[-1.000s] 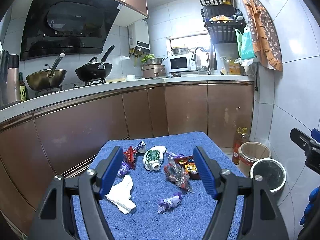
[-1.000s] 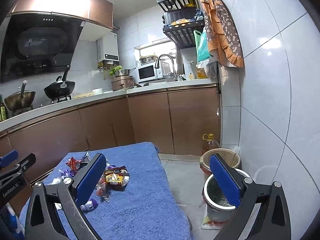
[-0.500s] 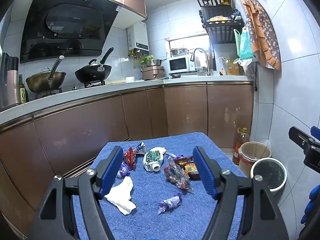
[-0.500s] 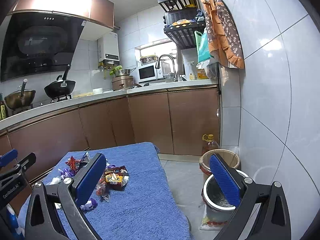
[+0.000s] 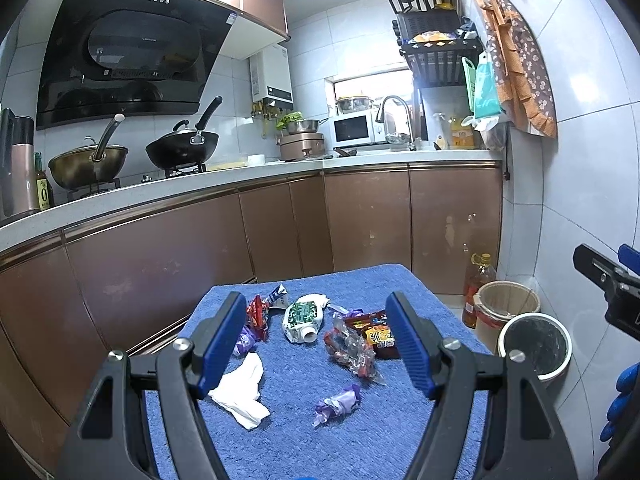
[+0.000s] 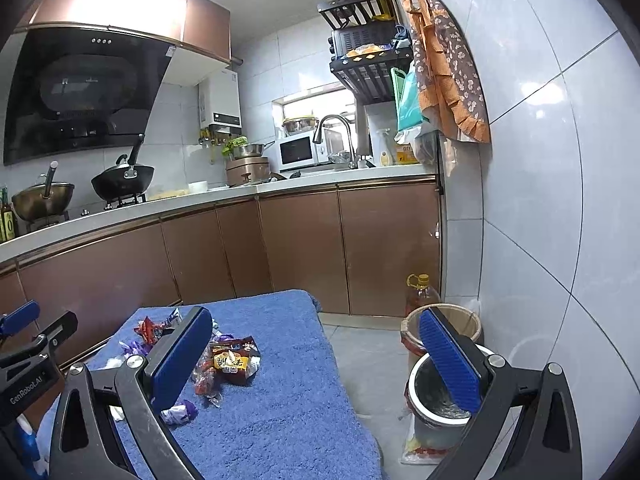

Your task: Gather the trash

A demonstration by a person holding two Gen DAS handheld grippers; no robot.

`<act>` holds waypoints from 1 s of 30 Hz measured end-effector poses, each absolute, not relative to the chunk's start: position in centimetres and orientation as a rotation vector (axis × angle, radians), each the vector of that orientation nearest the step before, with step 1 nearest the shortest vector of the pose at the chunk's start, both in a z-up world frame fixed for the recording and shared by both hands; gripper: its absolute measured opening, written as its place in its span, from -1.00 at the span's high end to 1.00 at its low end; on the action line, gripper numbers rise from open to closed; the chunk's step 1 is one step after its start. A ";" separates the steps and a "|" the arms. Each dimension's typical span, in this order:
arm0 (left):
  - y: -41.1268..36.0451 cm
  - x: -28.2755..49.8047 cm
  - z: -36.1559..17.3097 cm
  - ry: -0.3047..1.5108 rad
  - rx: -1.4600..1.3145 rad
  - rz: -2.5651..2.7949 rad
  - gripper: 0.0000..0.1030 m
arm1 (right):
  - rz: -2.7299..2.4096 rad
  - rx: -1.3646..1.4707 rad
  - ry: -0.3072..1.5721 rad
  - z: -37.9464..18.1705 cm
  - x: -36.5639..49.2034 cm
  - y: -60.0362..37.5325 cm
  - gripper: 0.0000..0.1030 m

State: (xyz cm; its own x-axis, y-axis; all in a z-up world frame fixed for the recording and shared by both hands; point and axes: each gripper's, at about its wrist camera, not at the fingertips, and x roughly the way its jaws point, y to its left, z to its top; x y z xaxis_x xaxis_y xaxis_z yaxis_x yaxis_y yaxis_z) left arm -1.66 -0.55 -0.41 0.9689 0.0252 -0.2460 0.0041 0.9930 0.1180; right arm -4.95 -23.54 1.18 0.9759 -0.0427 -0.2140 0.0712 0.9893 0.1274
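Note:
Trash lies scattered on a blue towel-covered table (image 5: 304,444): a white crumpled tissue (image 5: 240,392), a purple wrapper (image 5: 337,400), a white milk carton (image 5: 302,314), a clear crinkled wrapper (image 5: 352,350), a dark red snack packet (image 5: 376,334) (image 6: 234,360) and a red wrapper (image 5: 256,314). My left gripper (image 5: 316,344) hangs open above the table's near part, holding nothing. My right gripper (image 6: 316,360) is open and empty, over the table's right edge. A white-rimmed bin (image 5: 536,344) (image 6: 436,400) with a dark liner stands on the floor to the right.
A tan bucket (image 5: 506,300) and an oil bottle (image 5: 478,284) stand behind the bin by the tiled wall. Brown cabinets (image 5: 360,220) and a counter with woks run behind the table. A grey floor strip (image 6: 368,360) separates table and bin.
Both views have shifted very slightly; both grippers stay open and no trash has moved.

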 end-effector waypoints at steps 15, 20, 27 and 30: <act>-0.8 -2.3 -0.1 0.249 0.118 -0.008 -0.37 | -0.054 0.128 0.211 1.1 -5.0 -23.5 -1.00; -0.8 -2.3 0.0 0.250 0.111 -0.015 -0.37 | -0.049 0.127 0.208 1.1 -5.1 -23.5 -1.00; -0.2 -1.7 -0.3 0.270 0.092 -0.022 -0.37 | -0.037 0.117 0.221 0.9 -4.6 -23.2 -1.00; 0.0 -1.1 -0.6 0.282 0.084 -0.029 -0.37 | -0.031 0.116 0.234 0.7 -4.3 -23.2 -1.00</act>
State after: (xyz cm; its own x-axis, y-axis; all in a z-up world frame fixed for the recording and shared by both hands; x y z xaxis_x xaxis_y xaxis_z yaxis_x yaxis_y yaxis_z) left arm -1.14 0.03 -0.56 0.9601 -0.0171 -0.2791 0.0405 0.9961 0.0783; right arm -4.26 -23.23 0.72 0.9722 -0.0171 -0.2335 0.0442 0.9928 0.1114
